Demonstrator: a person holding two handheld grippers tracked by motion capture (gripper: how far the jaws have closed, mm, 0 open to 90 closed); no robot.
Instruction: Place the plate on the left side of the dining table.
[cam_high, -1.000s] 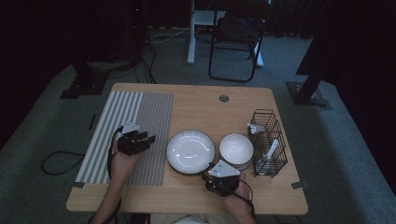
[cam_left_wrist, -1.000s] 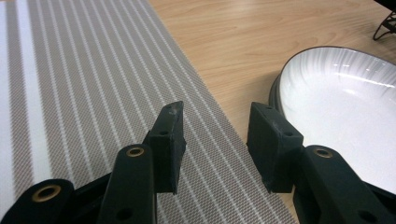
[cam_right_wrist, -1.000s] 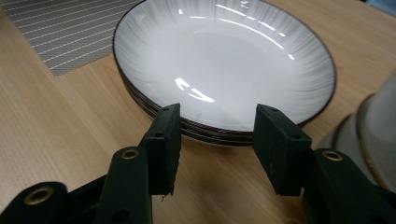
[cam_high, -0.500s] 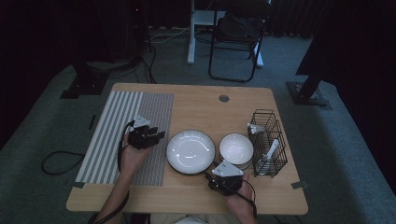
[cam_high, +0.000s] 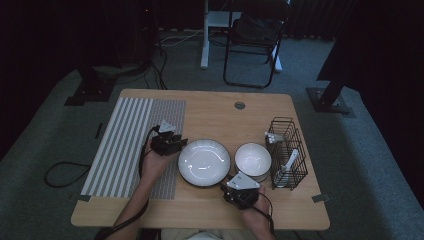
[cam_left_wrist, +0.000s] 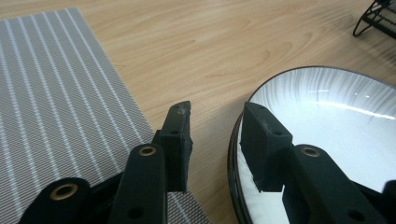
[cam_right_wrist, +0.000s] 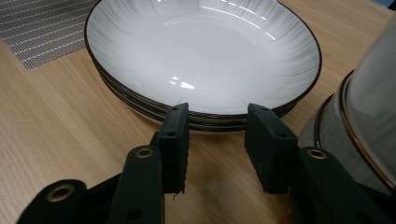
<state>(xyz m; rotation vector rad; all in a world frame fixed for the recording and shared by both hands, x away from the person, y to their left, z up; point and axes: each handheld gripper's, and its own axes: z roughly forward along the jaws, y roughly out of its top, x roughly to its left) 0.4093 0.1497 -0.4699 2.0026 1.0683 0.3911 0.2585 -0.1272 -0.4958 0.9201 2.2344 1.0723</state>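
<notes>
Striped mat (cam_high: 131, 145) on the table's left. Left gripper (cam_high: 173, 144) at the plate stack's (cam_high: 204, 161) left rim, jaws part-open and just been closing, straddling the rim, not yet pinching. Plates sit mid-table. Right gripper (cam_high: 239, 192) at the stack's near-right edge, jaws part-open, closing too, holding nothing. Bowls (cam_high: 253, 159) then wire rack (cam_high: 286, 152) at the right.

Your lab/studio setup: dark curtains (cam_high: 380, 45), carpet floor (cam_high: 350, 150), stand bases (cam_high: 330, 100), cables (cam_high: 60, 172), folding chair (cam_high: 252, 42) behind wooden table (cam_high: 210, 112).
</notes>
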